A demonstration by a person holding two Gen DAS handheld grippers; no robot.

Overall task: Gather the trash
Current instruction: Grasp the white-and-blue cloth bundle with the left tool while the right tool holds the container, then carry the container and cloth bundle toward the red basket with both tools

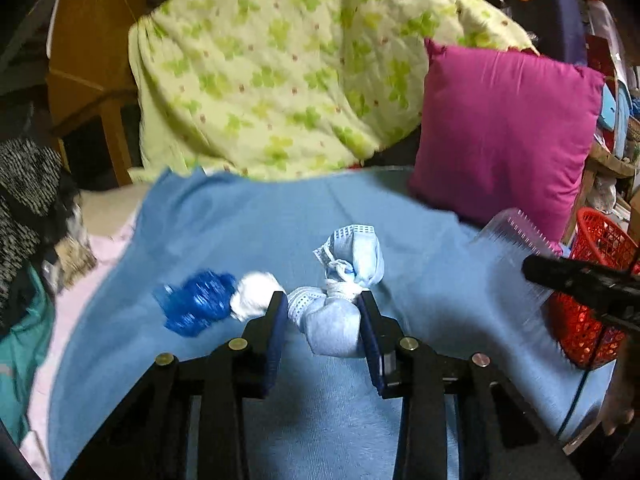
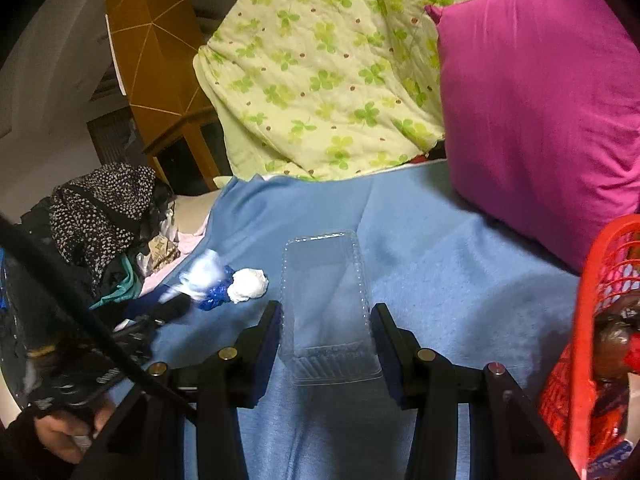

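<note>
Left gripper (image 1: pixel 324 308) had the knotted face mask (image 1: pixel 340 304) pinched lengthwise between its fingers, while the right gripper (image 2: pixel 326 316) sat open, straddling the clear plastic container (image 2: pixel 328 308), whose long axis ran near-to-far.

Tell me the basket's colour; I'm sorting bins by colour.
Red, a mesh plastic basket, clearest in the right wrist view.

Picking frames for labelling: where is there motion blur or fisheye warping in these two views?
Left wrist: blue wrapper and clear tray smeared; mask between the fingers is sharper. Right wrist: tray sharp, mask blurred. Both: edges bowed, dark corners, dim light.
</note>
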